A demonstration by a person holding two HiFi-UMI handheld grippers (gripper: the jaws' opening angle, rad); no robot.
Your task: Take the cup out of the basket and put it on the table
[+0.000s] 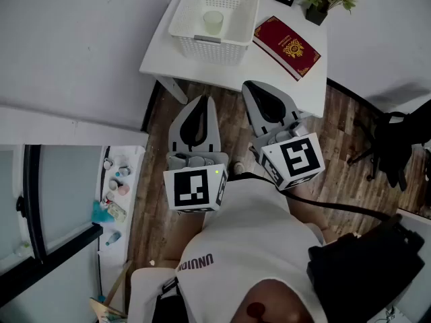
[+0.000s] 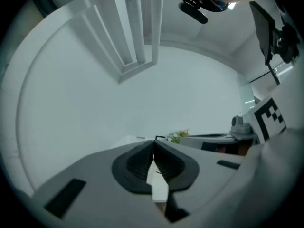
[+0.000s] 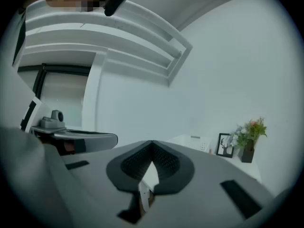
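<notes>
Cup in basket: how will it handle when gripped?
Cup looks small and translucent, probably light plastic; may flex or slip if squeezed hard. It stands upright, clear of the basket walls, so a nudge could tip it.

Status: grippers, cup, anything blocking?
Left gripper, right gripper shut, empty, short of table. Cup in white basket, untouched. Red booklet beside basket, nothing blocking.
</notes>
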